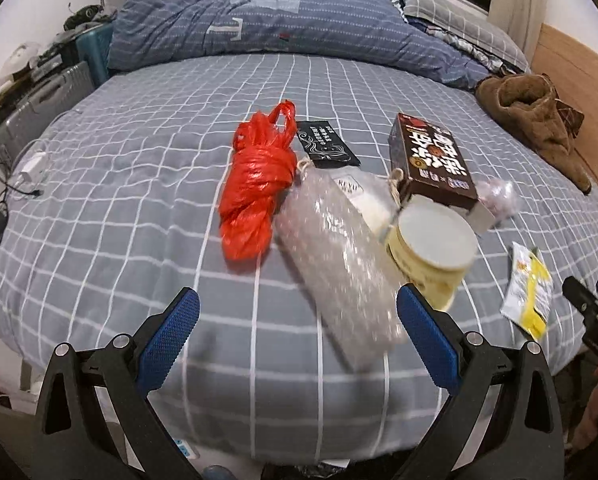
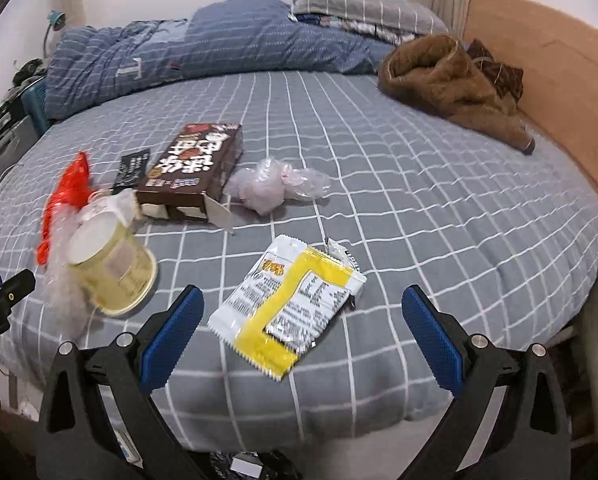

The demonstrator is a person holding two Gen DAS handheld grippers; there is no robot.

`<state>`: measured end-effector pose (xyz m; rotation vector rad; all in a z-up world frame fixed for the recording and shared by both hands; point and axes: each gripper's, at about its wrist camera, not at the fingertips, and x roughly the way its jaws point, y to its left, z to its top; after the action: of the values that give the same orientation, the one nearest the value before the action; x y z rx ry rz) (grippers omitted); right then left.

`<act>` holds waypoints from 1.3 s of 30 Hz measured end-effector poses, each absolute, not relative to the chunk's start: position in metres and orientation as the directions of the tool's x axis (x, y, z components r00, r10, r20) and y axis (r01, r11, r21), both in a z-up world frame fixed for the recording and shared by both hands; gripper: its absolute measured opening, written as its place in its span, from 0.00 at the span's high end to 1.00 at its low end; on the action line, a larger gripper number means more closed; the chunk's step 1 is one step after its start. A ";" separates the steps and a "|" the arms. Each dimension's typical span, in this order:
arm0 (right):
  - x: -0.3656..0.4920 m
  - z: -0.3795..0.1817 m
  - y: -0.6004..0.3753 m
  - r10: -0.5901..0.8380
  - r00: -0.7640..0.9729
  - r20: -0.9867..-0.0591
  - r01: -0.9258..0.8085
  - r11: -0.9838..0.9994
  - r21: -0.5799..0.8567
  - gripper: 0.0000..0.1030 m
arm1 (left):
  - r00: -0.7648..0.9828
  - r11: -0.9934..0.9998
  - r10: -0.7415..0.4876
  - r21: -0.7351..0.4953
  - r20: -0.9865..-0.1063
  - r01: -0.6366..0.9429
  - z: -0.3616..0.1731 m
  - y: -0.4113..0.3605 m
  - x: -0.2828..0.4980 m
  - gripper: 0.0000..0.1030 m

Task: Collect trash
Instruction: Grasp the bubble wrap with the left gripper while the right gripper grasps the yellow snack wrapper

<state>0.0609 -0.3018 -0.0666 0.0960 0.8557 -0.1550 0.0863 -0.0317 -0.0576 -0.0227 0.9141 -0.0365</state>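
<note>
While both claws hung spread wide and empty over the bed (image 2: 419, 200), nothing had been collected yet. The right claw (image 2: 303, 316) framed the wrapper (image 2: 287, 304); the left claw (image 1: 299, 320) faced the bubble wrap (image 1: 335, 264) beside the cup (image 1: 431, 256). Next it likely needed lowering and pinching the flat wrapper's edge.

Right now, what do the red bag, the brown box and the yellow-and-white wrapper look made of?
Red bag: thin glossy plastic film, crinkled and knotted. Brown box: printed cardboard, its end flap open. Yellow-and-white wrapper: probably laminated plastic or foil, with a serrated, torn edge.
</note>
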 end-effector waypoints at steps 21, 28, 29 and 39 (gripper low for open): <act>0.103 -0.127 -0.286 -0.070 0.525 -0.848 0.181 0.983 0.031 0.18 | 0.512 0.988 -0.155 -0.142 -0.845 0.065 -0.110 -0.048 0.118 0.39; 0.104 -0.130 -0.285 -0.050 0.520 -0.853 0.172 0.984 0.047 0.35 | 0.521 0.990 -0.138 -0.102 -0.842 0.098 -0.110 -0.054 0.115 0.56; 0.105 -0.130 -0.285 -0.048 0.522 -0.851 0.169 0.984 0.048 0.38 | 0.521 0.990 -0.137 -0.099 -0.842 0.101 -0.110 -0.054 0.114 0.56; 0.102 -0.117 -0.289 -0.030 0.557 -0.830 0.163 0.984 0.073 0.49 | 0.548 0.990 -0.138 -0.095 -0.825 0.106 -0.096 -0.048 0.110 0.59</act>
<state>0.1017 -0.2888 -0.1174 0.1480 0.9742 -0.1146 0.1099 -0.0482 -0.0965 -0.0360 0.9805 -0.1442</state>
